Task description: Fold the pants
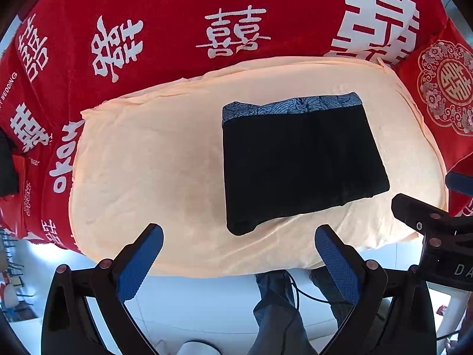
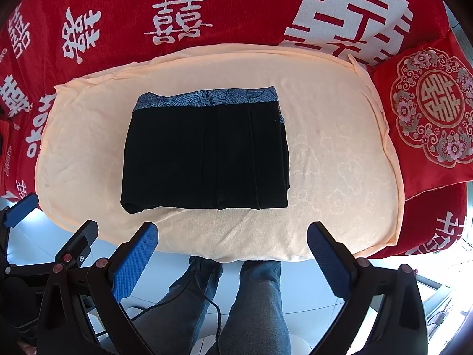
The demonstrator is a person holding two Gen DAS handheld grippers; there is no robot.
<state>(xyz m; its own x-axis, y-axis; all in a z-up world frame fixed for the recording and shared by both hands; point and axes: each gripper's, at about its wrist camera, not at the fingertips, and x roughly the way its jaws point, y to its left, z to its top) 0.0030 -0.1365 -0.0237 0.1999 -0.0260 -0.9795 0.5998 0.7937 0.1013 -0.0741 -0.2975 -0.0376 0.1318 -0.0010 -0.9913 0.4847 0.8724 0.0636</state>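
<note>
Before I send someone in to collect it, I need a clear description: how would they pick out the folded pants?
Find the red sofa cover printed with white characters; a peach cushion lies on it. On the cushion's middle sits a flat black rectangle, the folded pants. A blue patterned waistband along the far edge marks them out; the embroidered red pillow beside the cushion is the only other loose item.

Bare cream pad point(image 2: 340, 162) lies open on every side of the folded pants point(image 2: 207, 156). A red cushion point(image 2: 428, 112) crowds the pad's right edge; the red sofa back point(image 2: 236, 6) walls the rear.
</note>
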